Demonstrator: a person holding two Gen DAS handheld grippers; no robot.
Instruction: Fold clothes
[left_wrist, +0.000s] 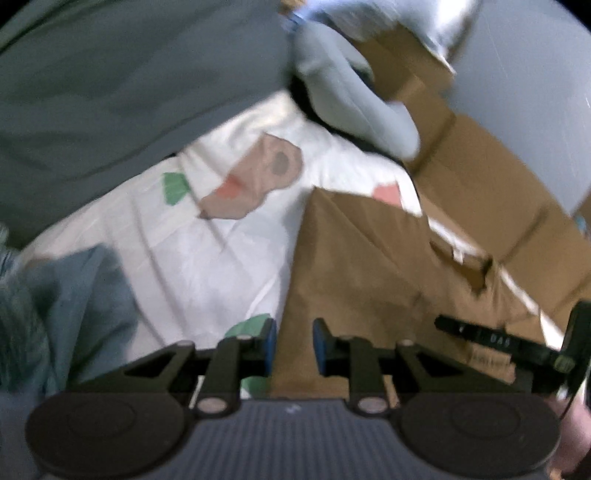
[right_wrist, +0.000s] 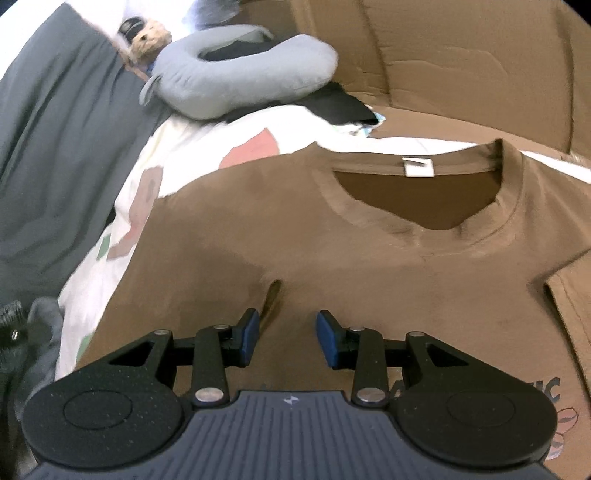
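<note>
A brown T-shirt (right_wrist: 369, 258) lies flat on a white printed bed sheet (right_wrist: 192, 140), collar away from me, with a white label (right_wrist: 417, 168) inside the neck. Its right sleeve (right_wrist: 569, 299) is folded in over the body. My right gripper (right_wrist: 286, 339) hovers over the shirt's chest, open, with nothing between its blue pads (right_wrist: 330, 343). In the left wrist view the shirt (left_wrist: 369, 266) fills the right half, its left edge running down toward me. My left gripper (left_wrist: 295, 343) stands over that edge, open, its pads (left_wrist: 271, 343) apart and gripping nothing.
A grey neck pillow (right_wrist: 240, 74) and a plush toy (right_wrist: 147, 37) lie at the head of the bed beside a black item (right_wrist: 340, 103). Cardboard boxes (left_wrist: 498, 166) stand along the right. A dark grey blanket (left_wrist: 110, 92) and a blue-grey garment (left_wrist: 74, 302) lie at the left.
</note>
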